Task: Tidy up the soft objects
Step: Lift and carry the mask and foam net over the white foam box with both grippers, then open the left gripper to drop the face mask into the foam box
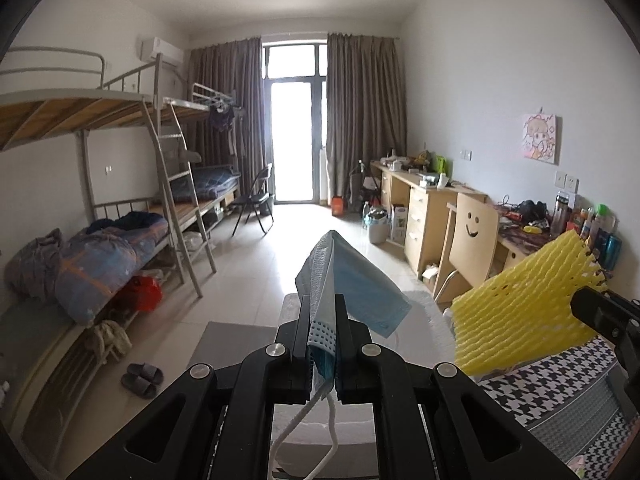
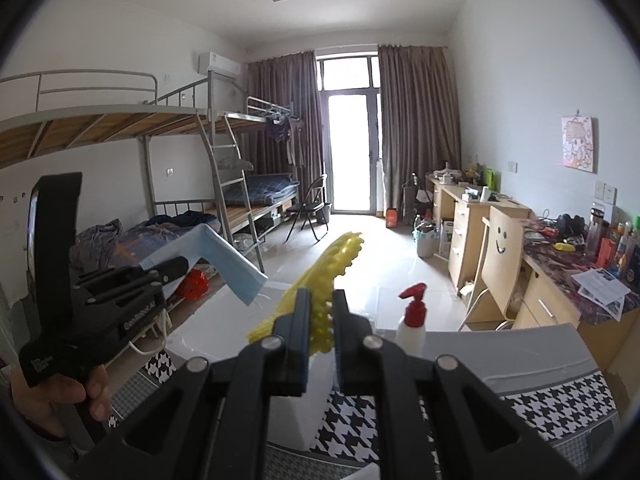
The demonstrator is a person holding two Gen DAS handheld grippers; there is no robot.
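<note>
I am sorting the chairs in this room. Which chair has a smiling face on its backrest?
The light wooden chair at the desk on the right. The black folding chair near the curtain has no face.

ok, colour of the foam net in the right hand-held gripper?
Yellow. The foam net shows best in the left wrist view.

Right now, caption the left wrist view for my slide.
Left tool pinching a blue face mask above the dorm floor.
</note>
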